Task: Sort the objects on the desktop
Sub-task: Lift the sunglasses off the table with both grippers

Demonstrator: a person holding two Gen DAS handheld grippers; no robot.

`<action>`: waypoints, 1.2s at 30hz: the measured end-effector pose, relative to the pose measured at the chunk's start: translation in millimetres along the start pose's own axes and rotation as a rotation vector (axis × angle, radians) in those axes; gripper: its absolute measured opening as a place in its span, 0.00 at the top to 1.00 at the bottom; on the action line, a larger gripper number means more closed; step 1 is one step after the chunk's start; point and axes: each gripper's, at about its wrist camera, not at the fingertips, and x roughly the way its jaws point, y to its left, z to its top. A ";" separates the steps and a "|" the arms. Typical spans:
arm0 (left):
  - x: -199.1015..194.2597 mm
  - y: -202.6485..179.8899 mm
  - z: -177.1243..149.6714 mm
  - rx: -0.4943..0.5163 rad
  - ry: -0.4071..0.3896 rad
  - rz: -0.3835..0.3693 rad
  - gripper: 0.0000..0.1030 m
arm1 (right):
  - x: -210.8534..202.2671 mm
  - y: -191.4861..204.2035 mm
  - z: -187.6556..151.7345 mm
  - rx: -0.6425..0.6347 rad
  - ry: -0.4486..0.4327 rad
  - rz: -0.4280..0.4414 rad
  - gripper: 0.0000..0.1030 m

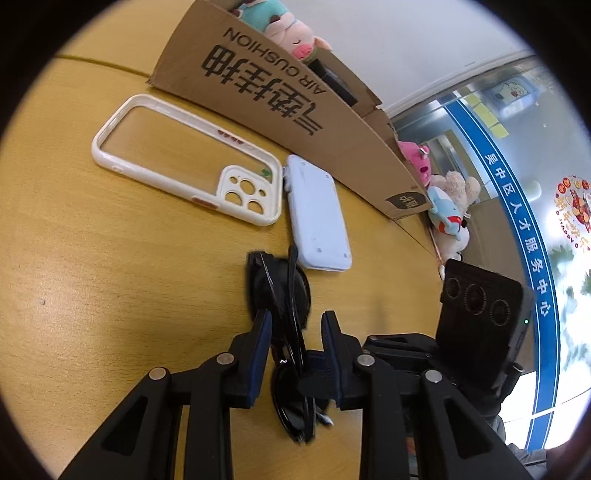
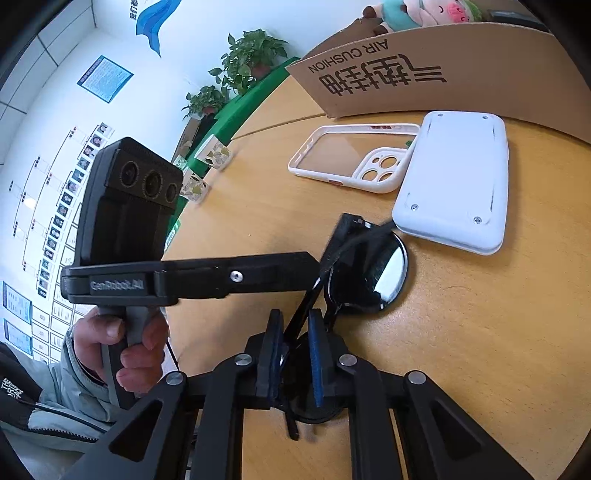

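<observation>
Box: the cardboard box (image 1: 295,110) stands on the wooden surface (image 1: 110,277); soft toys are inside it, and a pink pig toy (image 1: 291,35) pokes over the rim.
Writing: the box side reads "AIR CUSHION" with large Chinese characters I cannot make out; my left tool's body reads "GenRobot.AI" in the right view.
Sunglasses: the black sunglasses (image 1: 284,295) lie in front of the box.
Left claw: my left claw (image 1: 295,328) has its pads set apart on either side of the frame, not pressed against it.
Right claw: my right claw (image 2: 295,350) is clamped on the sunglasses' arm.
Phone case: the white phone case (image 1: 184,158) lies flat just before the box.
White device: the white device (image 1: 317,218) lies between the case and the sunglasses, near the box.
</observation>
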 end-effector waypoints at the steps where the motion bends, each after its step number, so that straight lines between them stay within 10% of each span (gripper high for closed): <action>1: 0.7 0.3 0.4 0.000 0.006 0.008 0.73 | -1.3 -1.3 -1.1 0.002 -0.001 -0.002 0.91; 36: 11.0 21.7 -1.6 -0.063 0.095 -0.150 0.63 | -17.0 -13.8 -17.6 0.029 -0.028 0.179 0.93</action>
